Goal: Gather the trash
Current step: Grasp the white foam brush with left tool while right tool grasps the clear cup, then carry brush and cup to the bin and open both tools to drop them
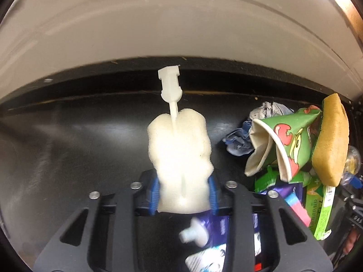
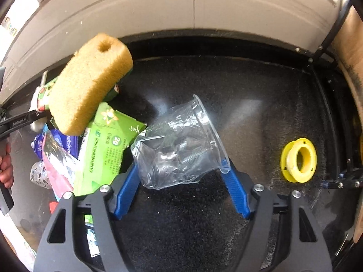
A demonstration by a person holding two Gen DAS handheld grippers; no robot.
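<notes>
A white foam sponge (image 1: 179,149) on a white plastic stem sits between the blue pads of my left gripper (image 1: 183,190). The pads squeeze its lower end, and the stem points away toward the white wall. In the right wrist view a crumpled clear plastic cup (image 2: 179,145) lies on its side over the black surface (image 2: 261,113). My right gripper (image 2: 180,170) has one blue finger against the cup's base and the other against its rim, gripping it.
Trash is piled between the grippers: a green paper cup (image 1: 292,140), a yellow sponge (image 2: 88,86), crumpled paper (image 1: 240,138), a green tissue pack (image 2: 106,145) and a toothpaste tube (image 1: 204,238). A yellow tape spool (image 2: 298,159) lies to the right. A hand (image 2: 5,170) shows at the left edge.
</notes>
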